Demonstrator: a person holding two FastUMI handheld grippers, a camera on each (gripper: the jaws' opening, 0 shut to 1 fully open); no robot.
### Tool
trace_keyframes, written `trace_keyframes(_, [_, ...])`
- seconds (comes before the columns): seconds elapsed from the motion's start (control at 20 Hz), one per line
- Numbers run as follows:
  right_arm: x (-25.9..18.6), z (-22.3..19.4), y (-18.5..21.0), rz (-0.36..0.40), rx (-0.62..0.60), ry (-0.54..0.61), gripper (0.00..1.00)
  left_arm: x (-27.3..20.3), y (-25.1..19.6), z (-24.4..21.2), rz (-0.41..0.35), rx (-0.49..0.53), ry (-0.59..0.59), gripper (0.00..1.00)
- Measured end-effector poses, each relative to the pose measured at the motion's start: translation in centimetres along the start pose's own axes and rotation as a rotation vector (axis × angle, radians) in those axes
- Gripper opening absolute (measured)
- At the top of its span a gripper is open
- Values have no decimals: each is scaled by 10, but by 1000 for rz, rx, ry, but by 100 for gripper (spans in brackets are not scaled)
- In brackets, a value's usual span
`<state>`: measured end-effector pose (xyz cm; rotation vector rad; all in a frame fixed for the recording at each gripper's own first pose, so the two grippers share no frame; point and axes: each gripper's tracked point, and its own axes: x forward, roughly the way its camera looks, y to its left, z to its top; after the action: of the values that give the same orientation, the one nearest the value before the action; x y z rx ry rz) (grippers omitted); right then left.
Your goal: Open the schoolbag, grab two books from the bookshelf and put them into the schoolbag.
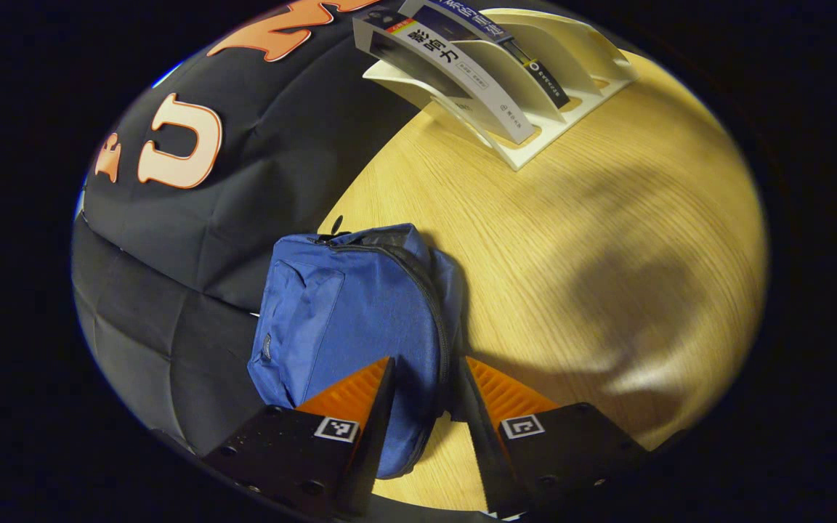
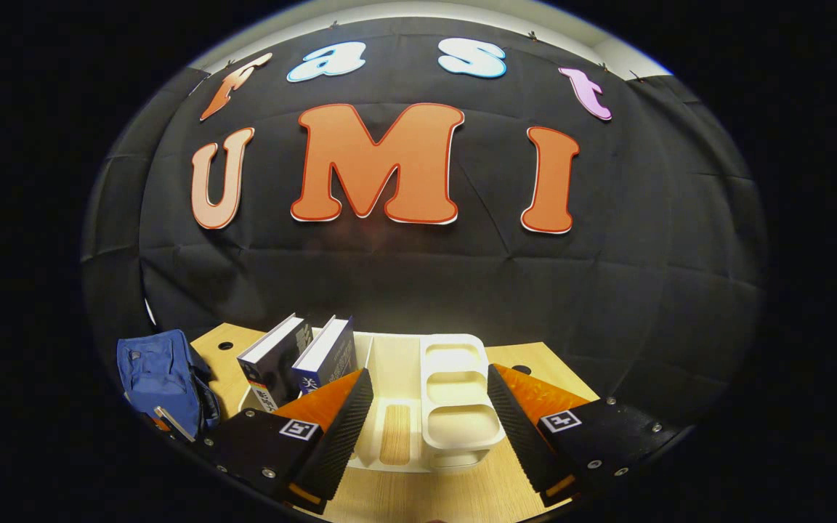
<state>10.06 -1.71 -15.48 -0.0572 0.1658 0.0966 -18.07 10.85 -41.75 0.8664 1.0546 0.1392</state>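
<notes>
The blue schoolbag (image 1: 346,312) lies on the wooden table (image 1: 607,240) against the black wall, its zipper (image 1: 433,305) curving down its right side. My left gripper (image 1: 426,385) is open just over the bag's near right part, one finger on each side of the zipper line. The white bookshelf (image 1: 542,134) stands at the far end with two books (image 1: 455,73) leaning in its slots. In the right gripper view my right gripper (image 2: 429,396) is open, facing the bookshelf (image 2: 455,407). The two books (image 2: 277,359) lean at its left end, with the bag (image 2: 160,381) further left.
Round holes (image 2: 226,346) pierce the tabletop near the wall. The bookshelf's right-hand slots (image 2: 458,428) hold nothing. Bare wood lies between the bag and the shelf.
</notes>
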Motion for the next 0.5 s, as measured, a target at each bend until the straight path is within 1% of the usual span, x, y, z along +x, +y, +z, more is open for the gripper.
trace_keyframes(0.05, [0, 0, 1, 1, -2, 0, 95, -3, 2, 2, -2, -9, -4, 53])
trace_keyframes(0.1, [0, 0, 1, 1, -3, 0, 95, -3, 3, 3, -9, -22, -5, 62])
trace_keyframes(0.15, [1, 0, 2, 3, -2, 1, 95, -2, 2, 1, -23, -35, 5, 47])
trace_keyframes(0.25, [1, 1, 4, 8, 2, 1, 94, 1, -1, -1, -43, -46, 28, 34])
trace_keyframes(0.3, [0, 1, 5, 8, 2, 0, 95, -1, 0, 2, -48, -55, 21, 31])
trace_keyframes(0.35, [1, 1, 5, 8, 0, 0, 95, -3, 1, 4, -50, -60, 19, 25])
trace_keyframes(0.4, [1, 2, 5, 8, -1, -1, 94, -3, 5, 6, -38, -64, 12, 24])
trace_keyframes(0.45, [1, 2, 5, 9, -3, 2, 95, -3, 7, 9, -46, -72, 6, 13])
trace_keyframes(0.5, [1, 1, 5, 10, -3, 5, 95, -5, 7, 6, -54, -87, 16, 11])
